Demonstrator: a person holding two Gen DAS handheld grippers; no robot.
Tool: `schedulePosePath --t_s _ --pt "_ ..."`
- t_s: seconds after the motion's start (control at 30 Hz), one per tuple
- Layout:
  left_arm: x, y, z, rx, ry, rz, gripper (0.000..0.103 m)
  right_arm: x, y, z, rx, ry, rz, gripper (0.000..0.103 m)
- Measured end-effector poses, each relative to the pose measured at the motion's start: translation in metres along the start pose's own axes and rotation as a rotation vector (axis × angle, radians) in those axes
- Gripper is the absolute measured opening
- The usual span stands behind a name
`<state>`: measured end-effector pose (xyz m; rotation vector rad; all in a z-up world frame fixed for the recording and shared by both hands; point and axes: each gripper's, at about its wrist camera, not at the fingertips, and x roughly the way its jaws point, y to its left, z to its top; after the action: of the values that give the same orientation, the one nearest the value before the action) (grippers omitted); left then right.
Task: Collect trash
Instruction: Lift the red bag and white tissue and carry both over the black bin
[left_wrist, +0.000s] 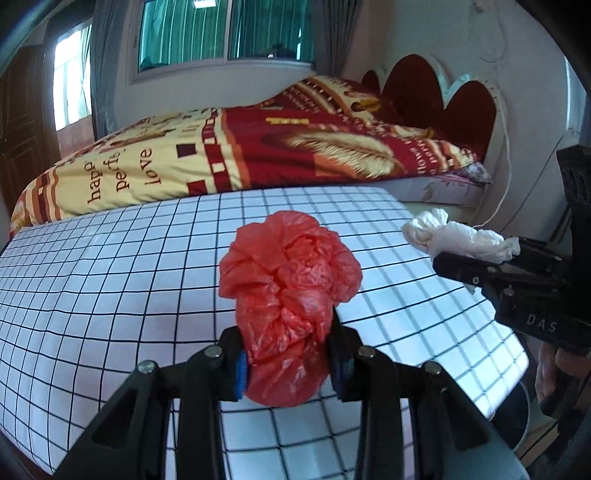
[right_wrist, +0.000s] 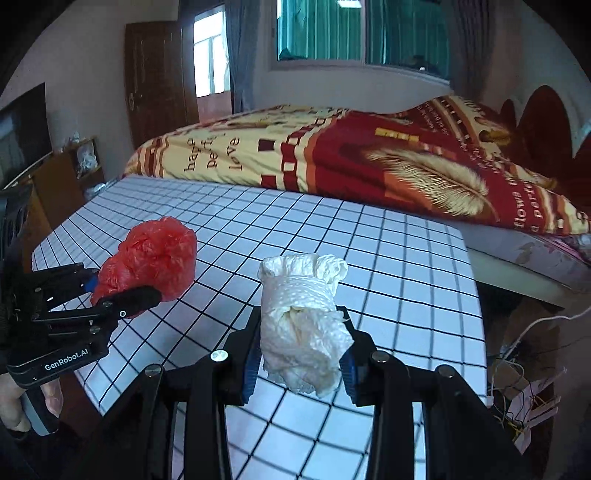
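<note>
Both my grippers hold trash above the checked table (left_wrist: 110, 258).
My left gripper (left_wrist: 286, 362) pinches a red bag (left_wrist: 288, 280), my right gripper (right_wrist: 299, 362) a white paper wad (right_wrist: 301, 325); only the right view shows the wires (right_wrist: 524, 376) beside the table.

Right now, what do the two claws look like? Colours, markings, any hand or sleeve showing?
Both are matte black linkage frames with silver pivot bolts and blue pads inside the fingers. The left claw has white "GenRobot.AI" lettering on its body and a grey handle in a bare hand. The right claw reads "DAS". No sleeves or cables on them are visible.
</note>
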<state>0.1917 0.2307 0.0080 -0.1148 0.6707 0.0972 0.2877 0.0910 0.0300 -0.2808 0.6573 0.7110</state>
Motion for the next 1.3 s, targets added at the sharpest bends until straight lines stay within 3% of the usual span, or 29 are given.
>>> schedulePosePath --t_s 0.47,0.8,1.3 --pt "-0.061 -0.070 -0.010 0.075 -0.089 -0.064 0.035 -0.104 -0.026 -0.038 0.070 -0.121 -0.070 0.039" --pt "-0.069 -0.125 -0.025 0.120 -0.091 -0.134 0.035 -0.168 -0.067 -0.088 0.164 -0.164 -0.163 0.039" --pt "-0.065 -0.218 -0.052 0.225 -0.054 -0.265 0.035 -0.229 -0.116 -0.171 0.289 -0.154 -0.299 0.039"
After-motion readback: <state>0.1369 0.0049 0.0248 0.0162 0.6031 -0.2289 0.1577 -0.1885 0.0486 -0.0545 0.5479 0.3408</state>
